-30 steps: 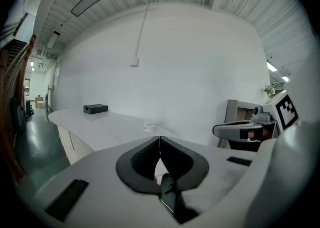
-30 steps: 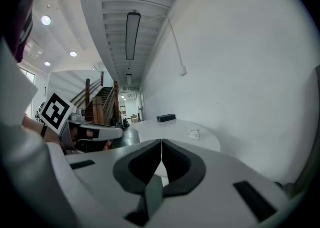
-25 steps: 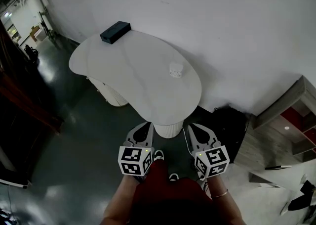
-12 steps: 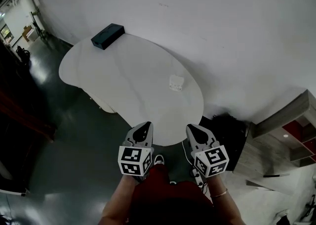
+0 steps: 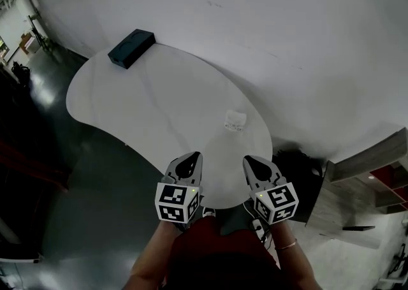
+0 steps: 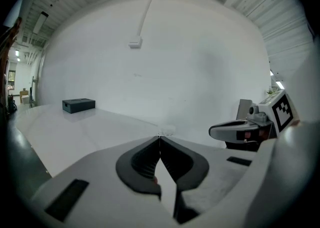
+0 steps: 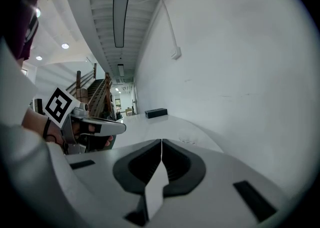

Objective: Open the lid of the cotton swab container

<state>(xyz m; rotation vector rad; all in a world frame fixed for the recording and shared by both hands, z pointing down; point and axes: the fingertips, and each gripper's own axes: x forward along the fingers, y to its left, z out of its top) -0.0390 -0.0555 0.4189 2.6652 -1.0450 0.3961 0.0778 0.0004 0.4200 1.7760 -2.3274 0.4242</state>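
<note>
White desk [image 5: 146, 94] carries the cotton swab container [image 5: 234, 120] by its right edge, ahead of both tools; right tool [image 5: 249, 161] sits nearer than left tool [image 5: 193, 159]; both are pressed together, empty.

Light: even and bright on the white wall [image 5: 287, 21]; a ceiling strip lamp [image 7: 119, 19] glows overhead.
Shadow: the floor [image 5: 95, 218] lies dark, faintly glossy.
Edges: fisheye bending, black corners.

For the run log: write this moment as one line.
left gripper: jaws shut, empty | right gripper: jaws shut, empty | small white cotton swab container: on white table, untouched
</note>
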